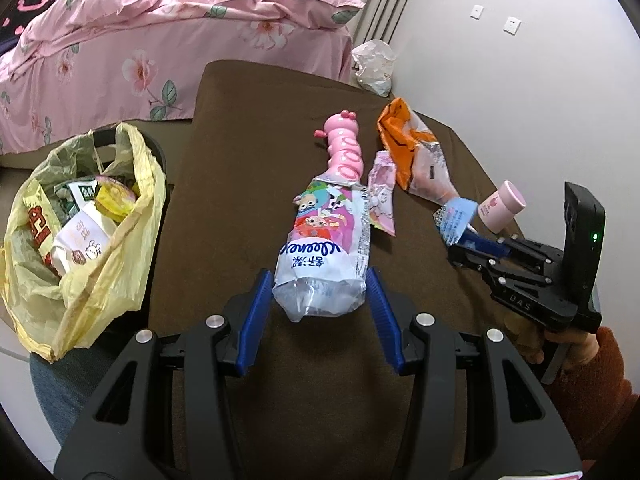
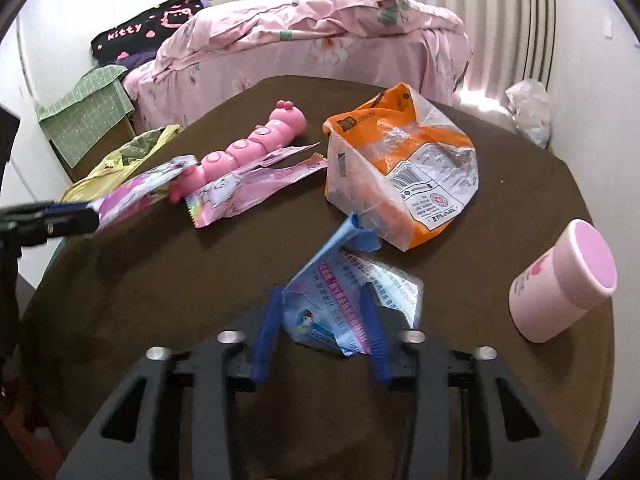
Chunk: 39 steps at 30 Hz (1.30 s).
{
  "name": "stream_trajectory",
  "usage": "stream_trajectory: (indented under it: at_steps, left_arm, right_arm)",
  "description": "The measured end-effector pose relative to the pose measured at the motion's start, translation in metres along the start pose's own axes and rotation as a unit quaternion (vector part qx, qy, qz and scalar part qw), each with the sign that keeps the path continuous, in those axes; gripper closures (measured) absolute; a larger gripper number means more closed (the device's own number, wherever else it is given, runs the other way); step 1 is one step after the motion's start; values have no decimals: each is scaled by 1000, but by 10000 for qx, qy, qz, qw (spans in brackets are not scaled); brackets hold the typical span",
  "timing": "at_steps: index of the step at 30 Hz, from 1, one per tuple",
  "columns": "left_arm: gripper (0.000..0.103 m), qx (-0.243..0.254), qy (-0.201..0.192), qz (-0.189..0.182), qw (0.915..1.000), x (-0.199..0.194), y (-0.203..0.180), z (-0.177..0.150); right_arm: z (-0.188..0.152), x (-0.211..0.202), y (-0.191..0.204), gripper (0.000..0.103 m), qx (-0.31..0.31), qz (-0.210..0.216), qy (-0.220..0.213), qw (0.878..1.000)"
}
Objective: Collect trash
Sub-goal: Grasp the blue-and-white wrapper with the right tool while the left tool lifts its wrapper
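Note:
My left gripper (image 1: 320, 300) is shut on a crinkled tissue-pack wrapper (image 1: 324, 256) printed with cartoons; both blue pads press its sides. The wrapper hides the near end of a pink caterpillar toy (image 1: 344, 148). In the right wrist view the same gripper (image 2: 86, 216) enters from the left with that wrapper (image 2: 132, 196). My right gripper (image 2: 324, 320) is shut on a light-blue printed wrapper (image 2: 340, 300) that rests on the brown table cover (image 2: 160, 280). In the left wrist view the right gripper (image 1: 464, 244) sits at the right, the blue wrapper (image 1: 456, 216) sticking out of it.
A yellow plastic bag (image 1: 80, 220) holding several wrappers stands open at the table's left edge. An orange-and-clear bag (image 2: 400, 168), a torn pink wrapper (image 2: 248, 192) and a tipped pink cup (image 2: 564, 284) lie on the cover. A pink bed (image 1: 160, 40) is behind, a white bag (image 1: 374, 64) by the wall.

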<state>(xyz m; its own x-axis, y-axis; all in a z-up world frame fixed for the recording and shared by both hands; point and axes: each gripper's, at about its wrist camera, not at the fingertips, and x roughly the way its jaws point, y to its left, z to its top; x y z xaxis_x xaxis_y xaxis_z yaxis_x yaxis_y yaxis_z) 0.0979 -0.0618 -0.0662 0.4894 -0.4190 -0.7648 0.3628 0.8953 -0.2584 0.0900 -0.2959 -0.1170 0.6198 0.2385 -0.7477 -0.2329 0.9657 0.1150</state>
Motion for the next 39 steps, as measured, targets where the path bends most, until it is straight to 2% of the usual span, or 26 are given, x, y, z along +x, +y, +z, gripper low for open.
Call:
stream_trajectory:
  at_steps: [3, 5, 15, 19, 20, 21, 22, 23, 24, 26, 28, 33, 34, 39]
  left_arm:
    - [56, 111, -20, 5, 9999, -4, -6, 1]
    - [56, 151, -27, 25, 9999, -6, -9, 0]
    - [56, 94, -243, 343, 9991, -10, -16, 7]
    - [56, 218, -213, 207, 9993, -15, -17, 8]
    - [56, 305, -205, 180, 9992, -17, -19, 7]
    - [56, 399, -202, 153, 9989, -20, -21, 7]
    - [56, 471, -192, 87, 9987, -23, -22, 7]
    - [54, 506, -182, -6, 9986, -26, -22, 6]
    - [50, 495, -188, -159, 9985, -29, -21, 6]
    - [48, 439, -252, -220, 9985, -30, -18, 7]
    - [48, 379, -239, -54, 9990, -24, -16, 8]
    - [48, 231, -45, 314, 9992, -2, -12, 1]
    - [48, 190, -8, 308, 9993, 0, -12, -1]
    - [48, -11, 89, 228, 9997, 9, -14, -6]
  right_arm:
    - [-5, -8, -2, 88, 24, -24, -71, 10000]
    - [-8, -15, -3, 96, 13, -36, -123, 9999]
    - [-24, -47, -5, 96, 53, -154, -275, 9995]
    - [-31, -55, -10, 94, 239, 10, -272, 9993]
    - [-33, -56, -12, 92, 307, 32, -255, 9992]
    - [-36, -60, -14, 74, 372, 58, -272, 9989]
    - [-39, -65, -17, 46, 417, 124, -353, 9984]
    - [-42, -68, -18, 42, 449, 181, -419, 9979]
    - [-45, -69, -22, 42, 504, 208, -378, 9978]
    - [-47, -65, -26, 42, 527, 86, -273, 9982]
    - [-47, -58, -28, 41, 537, -213, -249, 9980]
    - [-44, -27, -20, 41, 586, -331, 51, 9977]
    - [-42, -27, -15, 51, 465, -471, 48, 9978]
    - [-43, -32, -11, 53, 352, -506, -88, 9981]
